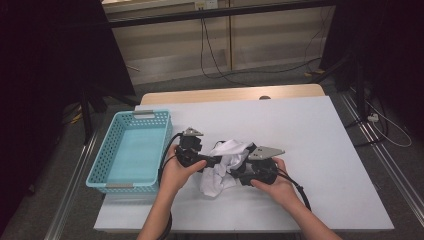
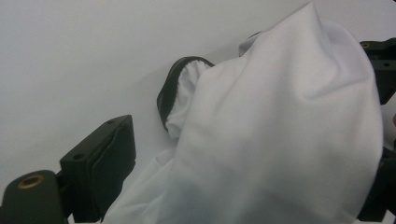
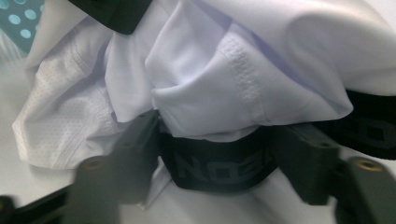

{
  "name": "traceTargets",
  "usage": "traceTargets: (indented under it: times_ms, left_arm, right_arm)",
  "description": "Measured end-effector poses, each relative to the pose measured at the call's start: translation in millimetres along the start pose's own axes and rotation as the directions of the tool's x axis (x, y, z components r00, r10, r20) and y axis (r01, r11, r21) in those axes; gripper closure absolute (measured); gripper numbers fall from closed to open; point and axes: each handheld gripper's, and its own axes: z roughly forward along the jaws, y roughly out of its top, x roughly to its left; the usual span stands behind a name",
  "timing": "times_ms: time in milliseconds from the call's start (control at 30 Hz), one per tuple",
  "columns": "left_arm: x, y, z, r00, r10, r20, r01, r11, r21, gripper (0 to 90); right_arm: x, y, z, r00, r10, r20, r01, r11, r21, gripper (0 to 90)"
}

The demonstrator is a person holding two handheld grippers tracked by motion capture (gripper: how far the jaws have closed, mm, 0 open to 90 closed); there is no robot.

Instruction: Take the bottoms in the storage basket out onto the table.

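A basket (image 1: 131, 151) is set on the left part of the tabletop (image 1: 310, 150), at its left edge. Just to the right of it, a bunched garment (image 1: 225, 165) is found near the front middle of the tabletop. The left gripper (image 1: 212, 161) is placed at the garment's left side, between basket and garment, and the right gripper (image 1: 239, 172) at its right side, with the waistband (image 3: 219, 168) lying between its jaws.

The white garment (image 1: 223, 165) lay crumpled in a loose heap on the table, bunched upward between the two hands. It was soft white fabric with a perforated mesh panel (image 3: 70, 121) and a stitched seam, and carried a black elastic waistband (image 3: 217, 168) with faint lettering, curled partly beneath the folds.
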Motion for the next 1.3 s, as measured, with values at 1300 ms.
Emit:
traceTargets:
  times_ms: [1300]
  left_arm:
    - [-18.7,16.4,7.2,0.9976,0.041,0.056,-0.040,0.9989,-0.024,16.3]
  right_arm:
    - [-65.8,-20.5,-98.4,0.9674,0.193,0.163,-0.173,0.976,-0.130,82.1]
